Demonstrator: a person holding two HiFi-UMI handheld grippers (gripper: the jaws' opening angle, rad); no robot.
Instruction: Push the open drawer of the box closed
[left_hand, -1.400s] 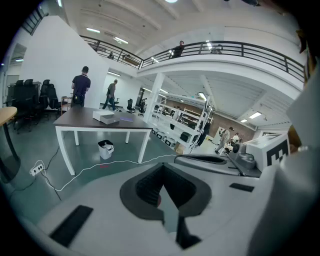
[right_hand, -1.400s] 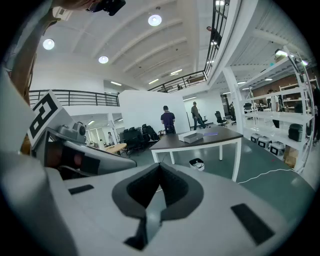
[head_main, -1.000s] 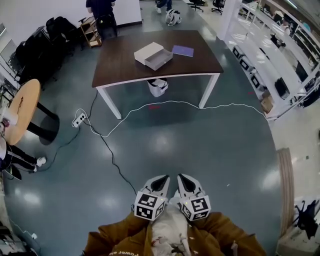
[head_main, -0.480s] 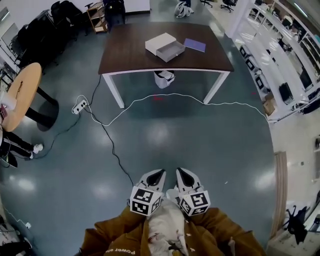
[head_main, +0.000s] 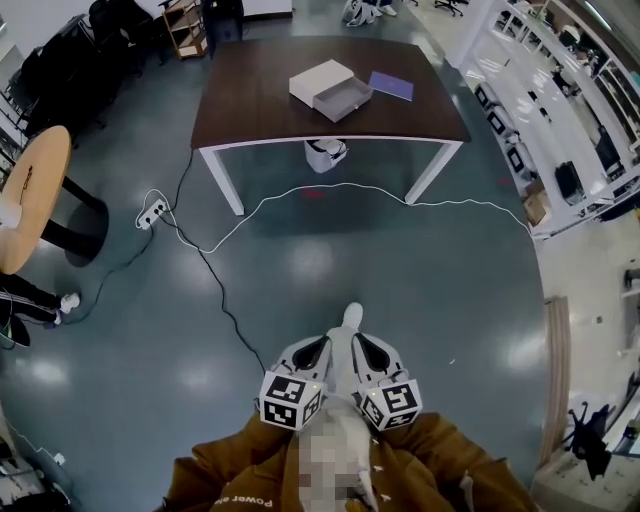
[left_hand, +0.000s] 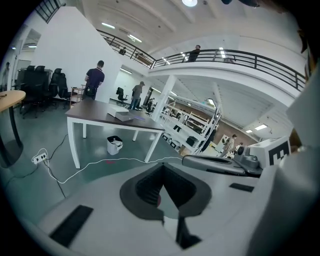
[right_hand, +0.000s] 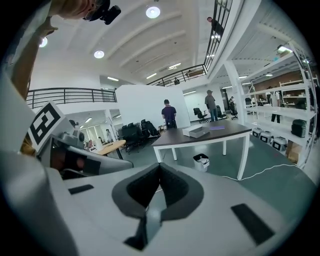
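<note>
The white box (head_main: 322, 80) sits on the far dark-topped table (head_main: 250, 100) with its drawer (head_main: 345, 97) pulled out toward me. It shows small in the left gripper view, box (left_hand: 120, 114), and in the right gripper view, box (right_hand: 196, 131). Both grippers are held side by side close to my body, several steps short of the table. My left gripper (head_main: 318, 350) and right gripper (head_main: 362, 346) are shut with nothing between their jaws. The jaws meet at a point in each gripper view: left gripper (left_hand: 162, 166), right gripper (right_hand: 160, 166).
A purple sheet (head_main: 391, 86) lies beside the box. Under the table stands a white bin (head_main: 325, 153). A white cable (head_main: 350, 188) and a dark cable (head_main: 215, 290) cross the floor, with a power strip (head_main: 150, 213). A round wooden table (head_main: 30, 190) is left, shelves (head_main: 560, 100) right.
The view has moved slightly toward the table. A light shoe now shows on the floor just ahead of the grippers. Both grippers stay shut in the same place.
</note>
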